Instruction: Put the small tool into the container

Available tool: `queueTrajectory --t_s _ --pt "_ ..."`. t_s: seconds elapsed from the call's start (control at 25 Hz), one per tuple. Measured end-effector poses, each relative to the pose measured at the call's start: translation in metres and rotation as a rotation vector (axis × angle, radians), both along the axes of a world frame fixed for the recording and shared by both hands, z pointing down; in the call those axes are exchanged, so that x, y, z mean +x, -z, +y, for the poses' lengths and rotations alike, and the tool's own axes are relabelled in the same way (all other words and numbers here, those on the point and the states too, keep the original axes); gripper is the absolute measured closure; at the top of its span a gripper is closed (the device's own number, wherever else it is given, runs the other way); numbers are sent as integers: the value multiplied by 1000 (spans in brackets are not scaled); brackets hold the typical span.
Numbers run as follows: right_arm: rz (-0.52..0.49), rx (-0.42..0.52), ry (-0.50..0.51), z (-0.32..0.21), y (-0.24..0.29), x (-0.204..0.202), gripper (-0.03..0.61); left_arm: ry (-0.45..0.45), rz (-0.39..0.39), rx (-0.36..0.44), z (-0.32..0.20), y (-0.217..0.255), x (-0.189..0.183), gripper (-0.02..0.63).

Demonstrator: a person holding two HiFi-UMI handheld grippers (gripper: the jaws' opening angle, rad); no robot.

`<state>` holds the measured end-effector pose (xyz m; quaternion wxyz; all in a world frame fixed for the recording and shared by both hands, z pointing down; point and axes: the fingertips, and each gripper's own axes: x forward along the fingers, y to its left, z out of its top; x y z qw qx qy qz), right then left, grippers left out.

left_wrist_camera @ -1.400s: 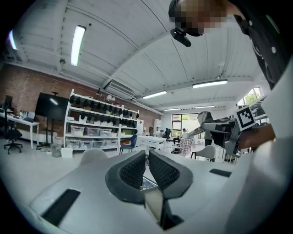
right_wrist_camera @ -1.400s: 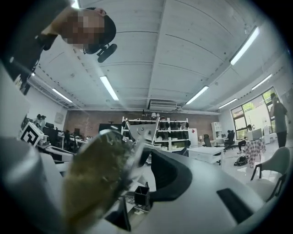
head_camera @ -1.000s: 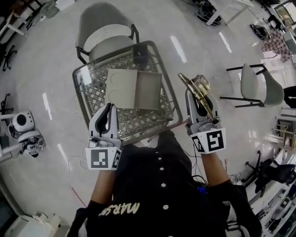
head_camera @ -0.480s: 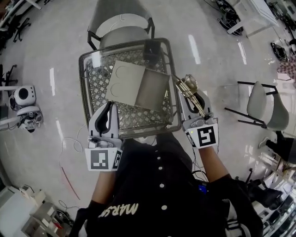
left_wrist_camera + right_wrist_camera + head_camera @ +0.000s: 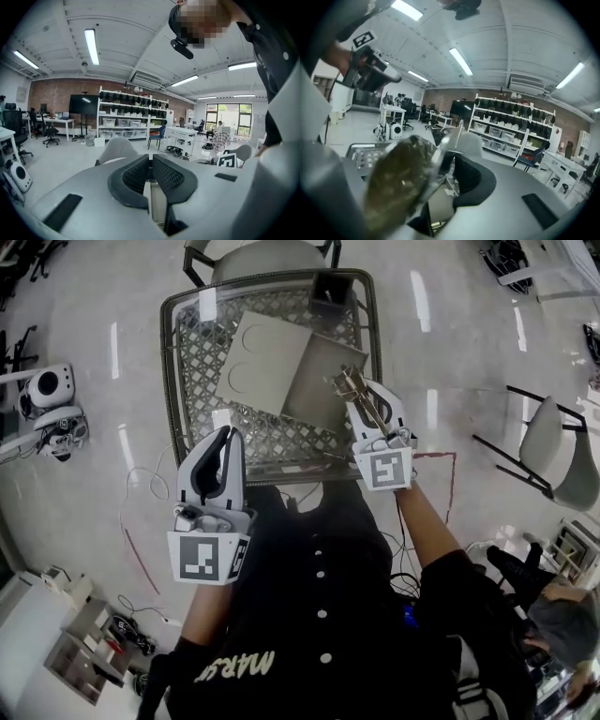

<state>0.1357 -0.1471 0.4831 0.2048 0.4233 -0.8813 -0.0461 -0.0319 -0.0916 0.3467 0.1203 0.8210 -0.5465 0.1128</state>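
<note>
My right gripper [image 5: 367,401] is shut on a small brass-coloured tool [image 5: 351,383] and holds it above the right part of an open grey box [image 5: 319,390], whose flat lid [image 5: 258,362] lies to the left. In the right gripper view the tool [image 5: 401,178] is a blurred brown and clear shape filling the jaws. My left gripper [image 5: 223,444] hangs at the near edge of the glass lattice table [image 5: 174,381], jaws together with nothing in them [image 5: 151,161].
A small dark box [image 5: 330,292] stands at the table's far right corner. One grey chair [image 5: 262,251] is behind the table, another [image 5: 553,451] to the right. White devices [image 5: 47,395] and cables lie on the floor at left.
My right gripper has carried the tool leftwards from beside the table to above the open box. The left gripper has stayed at the near edge.
</note>
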Motion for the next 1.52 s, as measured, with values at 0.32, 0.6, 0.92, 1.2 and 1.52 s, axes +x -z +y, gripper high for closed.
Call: queueTrajectory --t_s 0.32,0.6,0.92,1.2,1.52 --pt "281 58 135 -21 -103 -17 476 -38 16 -78 5 -43 21 568" --pt "571 224 321 -25 -165 -36 476 -33 53 -166 9 -76 29 568" --pt "858 386 502 -28 -206 -43 476 -33 62 -205 5 -94 32 568" --pt "965 391 649 -10 -227 -45 469 -27 70 -220 3 -99 32 568" --pt "992 264 742 5 -236 -49 379 -55 48 -191 2 -97 31 568"
